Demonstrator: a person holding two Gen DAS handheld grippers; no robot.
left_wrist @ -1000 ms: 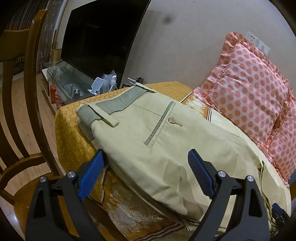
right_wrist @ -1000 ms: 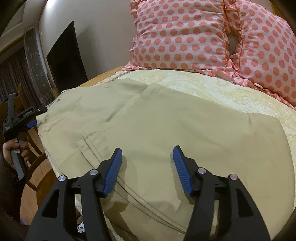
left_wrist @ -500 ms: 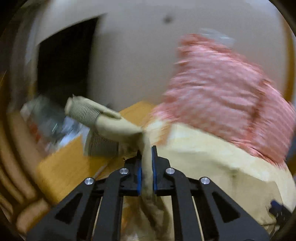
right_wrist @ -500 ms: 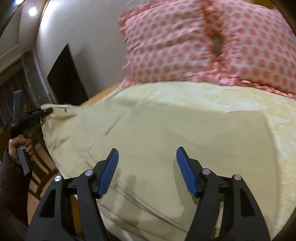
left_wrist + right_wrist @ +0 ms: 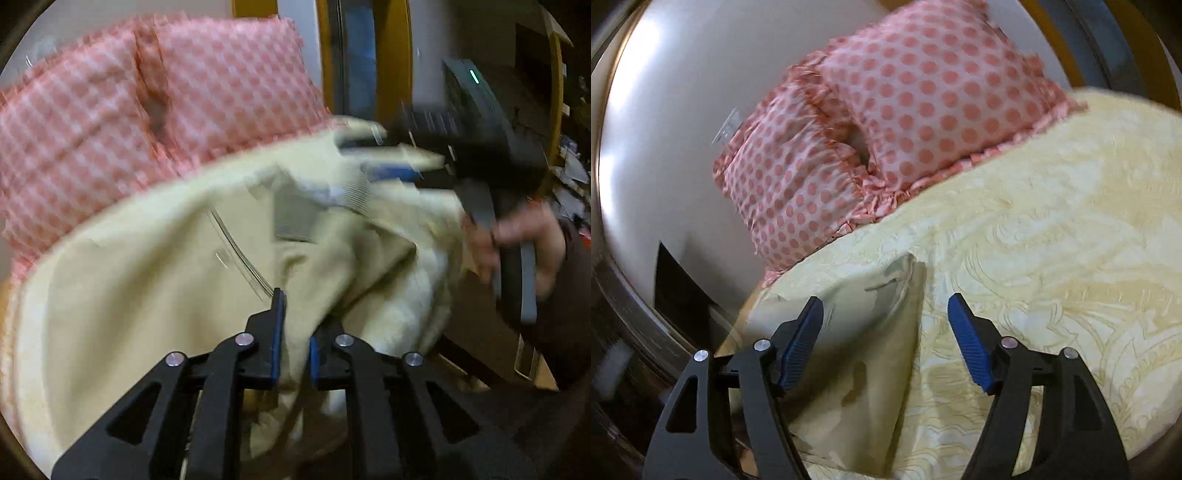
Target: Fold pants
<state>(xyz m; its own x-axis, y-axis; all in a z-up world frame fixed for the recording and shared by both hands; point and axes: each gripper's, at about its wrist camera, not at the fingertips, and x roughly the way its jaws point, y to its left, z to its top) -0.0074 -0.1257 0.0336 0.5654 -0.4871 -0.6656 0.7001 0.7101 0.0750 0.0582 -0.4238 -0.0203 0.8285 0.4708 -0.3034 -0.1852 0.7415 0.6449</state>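
Left gripper [image 5: 293, 332] clamped on blurred pants [image 5: 155, 280] at lower centre; right gripper [image 5: 886, 343] wide apart, empty, pants [image 5: 857, 332] partly hidden beneath.

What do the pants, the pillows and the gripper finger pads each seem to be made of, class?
Pants: probably matte woven cotton twill; soft creases, stitched seam. Pillows: thin, slightly glossy fabric, printed dots, gathered frill. Finger pads: apparently blue rubber or plastic, ribbed, on matte black frames.

Two pink polka-dot pillows [image 5: 886, 122] lean against a pale wall [image 5: 683, 92] on a bed (yellow patterned bedspread [image 5: 1071, 240]).
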